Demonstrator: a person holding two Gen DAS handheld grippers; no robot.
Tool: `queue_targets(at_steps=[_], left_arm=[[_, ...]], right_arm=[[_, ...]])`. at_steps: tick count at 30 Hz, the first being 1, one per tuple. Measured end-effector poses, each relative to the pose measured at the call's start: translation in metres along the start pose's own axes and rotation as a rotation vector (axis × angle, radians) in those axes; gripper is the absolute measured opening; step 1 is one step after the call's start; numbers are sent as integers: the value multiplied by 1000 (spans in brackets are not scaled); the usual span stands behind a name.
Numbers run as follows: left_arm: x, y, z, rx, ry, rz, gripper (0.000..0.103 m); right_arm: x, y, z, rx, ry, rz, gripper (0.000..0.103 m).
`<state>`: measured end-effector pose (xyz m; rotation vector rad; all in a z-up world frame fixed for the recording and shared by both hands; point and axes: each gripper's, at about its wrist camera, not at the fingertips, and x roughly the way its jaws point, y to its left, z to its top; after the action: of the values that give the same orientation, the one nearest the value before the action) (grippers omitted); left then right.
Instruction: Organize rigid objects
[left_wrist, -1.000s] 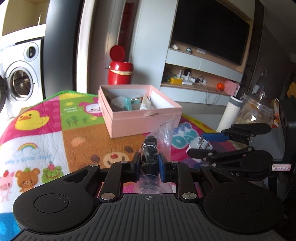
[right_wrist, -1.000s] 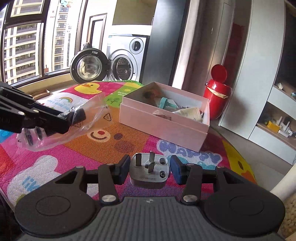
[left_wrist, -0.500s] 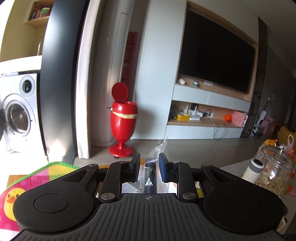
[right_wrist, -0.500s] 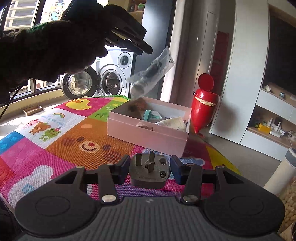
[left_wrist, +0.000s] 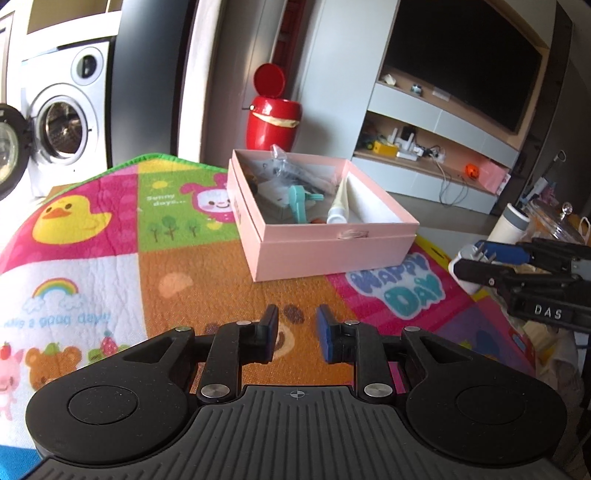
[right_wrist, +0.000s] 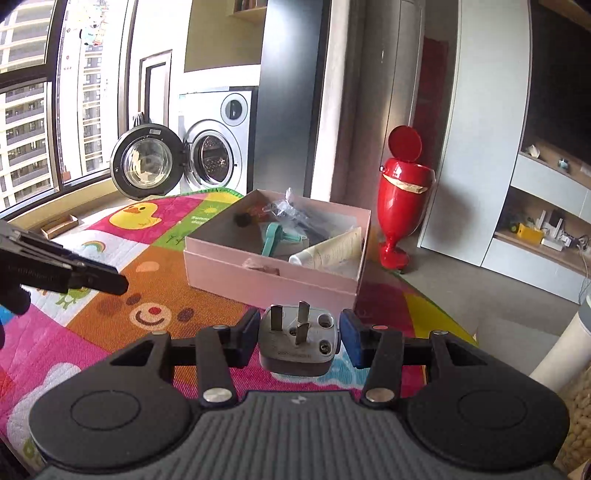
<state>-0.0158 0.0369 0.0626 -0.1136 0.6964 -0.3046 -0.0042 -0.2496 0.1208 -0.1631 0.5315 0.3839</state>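
A pink open box (left_wrist: 332, 247) sits on the colourful play mat (left_wrist: 110, 258); it also shows in the right wrist view (right_wrist: 266, 280). In it lie a clear plastic bag with a dark part (left_wrist: 284, 168), a teal tool (left_wrist: 297, 201) and a white tube (left_wrist: 341, 206). My left gripper (left_wrist: 294, 338) is open and empty, low over the mat in front of the box. My right gripper (right_wrist: 300, 338) is shut on a grey three-pin plug (right_wrist: 299, 341), held above the mat to the right of the box; it also shows at the right of the left wrist view (left_wrist: 480, 260).
A red pedal bin (right_wrist: 402, 206) stands on the floor behind the box. A washing machine with its door open (right_wrist: 210, 147) is at the back left. A glass jar (left_wrist: 557, 225) and a white bottle (left_wrist: 511, 227) stand at the right.
My left gripper lifted the plastic bag over the box, let it go into the box and came back down open. My right gripper kept hold of the plug.
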Motion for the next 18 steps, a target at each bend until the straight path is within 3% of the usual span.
queue_targets(at_steps=[5,6,8,10,13,18], left_arm=[[9,-4,14,14,-46,-22,26],[11,-7,15,26,-46,-3,26],[15,-10,12,60,-42,59,26],[13,-11,5,107,-44,125,27],[17,2,-8,107,-16,215,27],[38,17,-23,35,59,255,26]], right_arm=[[32,-13,85,123,-149,71,50],[40,-15,95,140,-159,70,63],[62,-19,110,161,-120,26,72],[72,-19,104,176,-69,-24,72],[75,-16,67,155,21,-42,72],[76,-4,-3,135,164,-95,72]])
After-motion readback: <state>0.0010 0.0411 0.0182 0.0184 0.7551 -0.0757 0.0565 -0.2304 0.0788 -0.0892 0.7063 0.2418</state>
